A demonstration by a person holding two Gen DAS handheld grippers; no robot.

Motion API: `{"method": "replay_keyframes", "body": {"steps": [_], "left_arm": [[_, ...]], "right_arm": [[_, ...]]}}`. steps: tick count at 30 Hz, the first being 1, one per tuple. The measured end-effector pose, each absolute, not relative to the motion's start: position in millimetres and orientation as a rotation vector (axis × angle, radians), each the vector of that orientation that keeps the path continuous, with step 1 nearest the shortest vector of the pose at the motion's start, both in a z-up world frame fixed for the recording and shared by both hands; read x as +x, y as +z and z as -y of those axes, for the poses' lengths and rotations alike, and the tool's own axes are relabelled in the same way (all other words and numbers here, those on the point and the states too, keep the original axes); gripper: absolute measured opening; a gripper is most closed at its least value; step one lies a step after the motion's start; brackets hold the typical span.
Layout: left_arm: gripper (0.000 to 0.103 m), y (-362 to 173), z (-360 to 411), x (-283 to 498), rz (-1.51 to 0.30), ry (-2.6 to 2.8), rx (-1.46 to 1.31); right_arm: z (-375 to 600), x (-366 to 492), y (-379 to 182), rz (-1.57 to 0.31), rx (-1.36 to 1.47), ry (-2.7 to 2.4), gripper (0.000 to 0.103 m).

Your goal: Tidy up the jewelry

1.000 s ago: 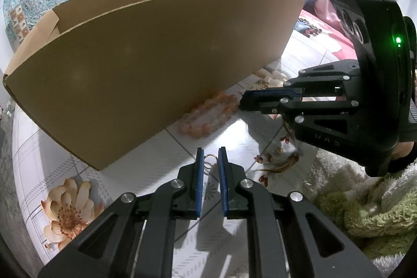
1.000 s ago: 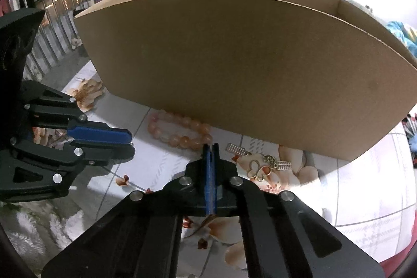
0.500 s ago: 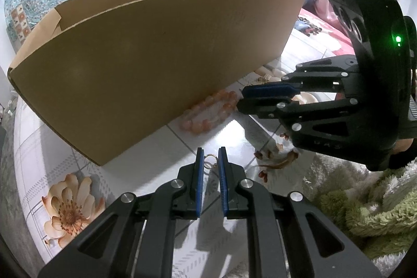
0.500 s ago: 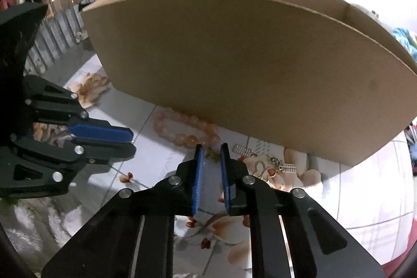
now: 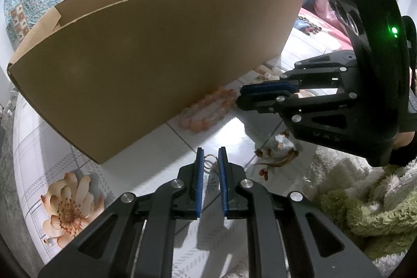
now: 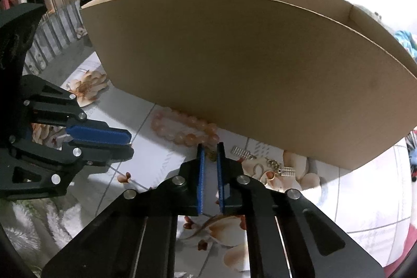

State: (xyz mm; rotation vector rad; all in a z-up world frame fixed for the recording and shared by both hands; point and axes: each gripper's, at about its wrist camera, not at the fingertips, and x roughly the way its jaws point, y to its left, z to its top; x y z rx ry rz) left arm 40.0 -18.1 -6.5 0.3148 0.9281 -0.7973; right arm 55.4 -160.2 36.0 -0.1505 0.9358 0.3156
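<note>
Jewelry: one peach bead bracelet (image 6: 183, 130), two silver earrings (image 6: 263, 164) beside one cardboard box (image 6: 247, 74). My left gripper (image 5: 210, 160) pinches one ring (image 5: 209, 163); right gripper (image 6: 209, 155) closing, contents unclear.

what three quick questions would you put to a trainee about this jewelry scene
1. True or false: the bead bracelet lies inside the cardboard box.
2. In its own view, what shows between the tips of the left gripper? A) a small ring B) a watch C) a coin
3. In the right wrist view, on which side of the bracelet does the heart chain lie?

Key: 1 false, it lies outside, along the foot of the box's front wall; 2 A; 3 right.
</note>
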Motion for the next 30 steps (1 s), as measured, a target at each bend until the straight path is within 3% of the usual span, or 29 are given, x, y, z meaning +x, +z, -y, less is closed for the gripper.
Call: {"method": "replay_keyframes", "body": {"steps": [14, 16, 18, 20, 25, 27, 30], "left_arm": [[0.010, -8, 18, 41, -0.931, -0.802, 0.310], [0.010, -8, 18, 41, -0.930, -0.803, 0.311], [0.010, -8, 18, 41, -0.930, -0.801, 0.313], [0.010, -8, 18, 40, -0.929, -0.801, 0.315], [0.010, -7, 20, 39, -0.928, -0.800, 0.316], [0.010, -8, 19, 39, -0.929, -0.801, 0.317], [0.010, -8, 20, 39, -0.928, -0.802, 0.318]], "right_arm": [[169, 37, 38, -0.976, -0.113, 0.320, 0.004], [170, 34, 39, -0.969, -0.116, 0.311, 0.008], [171, 33, 39, -0.965, -0.114, 0.301, 0.019], [171, 33, 39, -0.960, -0.110, 0.294, 0.022], [165, 35, 35, -0.952, -0.142, 0.276, 0.022], [165, 33, 35, -0.949, -0.136, 0.273, 0.013], [164, 33, 34, -0.948, -0.131, 0.273, 0.011]]}}
